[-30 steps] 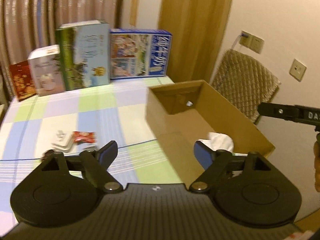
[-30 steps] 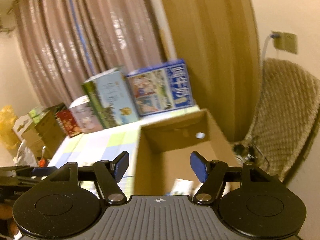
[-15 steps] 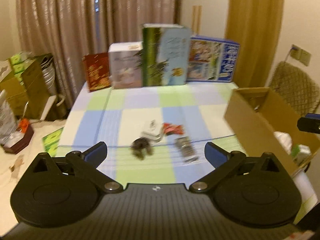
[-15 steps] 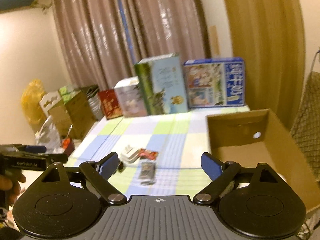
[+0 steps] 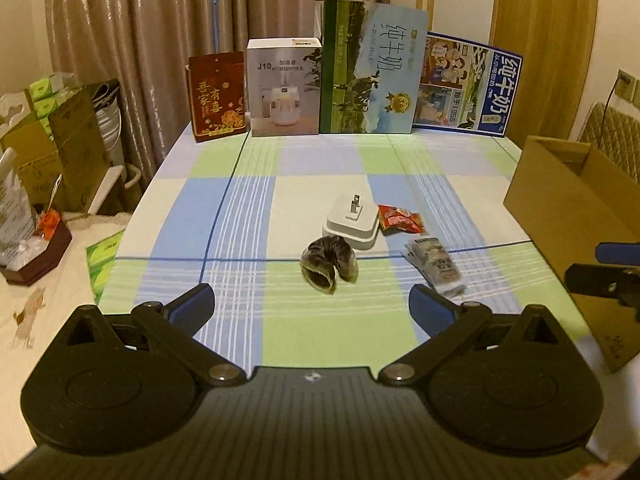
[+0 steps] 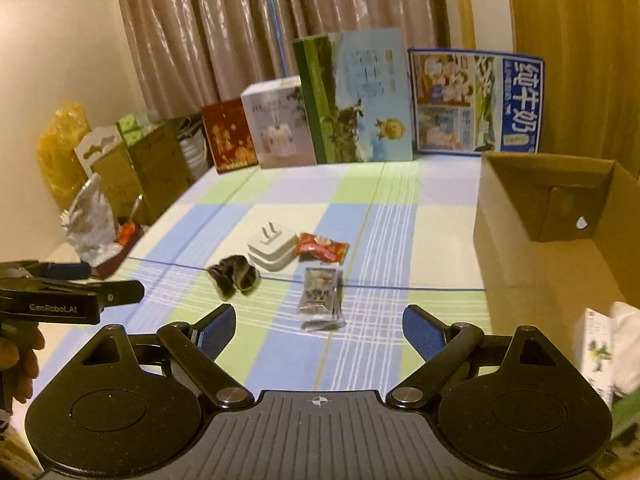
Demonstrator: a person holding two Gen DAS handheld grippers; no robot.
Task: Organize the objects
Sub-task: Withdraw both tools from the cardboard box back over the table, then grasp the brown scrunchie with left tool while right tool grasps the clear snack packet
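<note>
Both tools hover over the near edge of the bench, which is covered by a checked cloth. The left hand-held gripper has its fingers spread wide and holds nothing; the right hand-held gripper is likewise spread and empty. In the left wrist view, a dark rolled sock lies at 12 o'clock from the left tool. Touching the sock at 1 o'clock sits a white plug adapter, prongs up. A red snack packet lies beside the adapter at 3 o'clock, and a silvery sachet sits nearer. An open cardboard box stands at 2 o'clock from the right tool.
</note>
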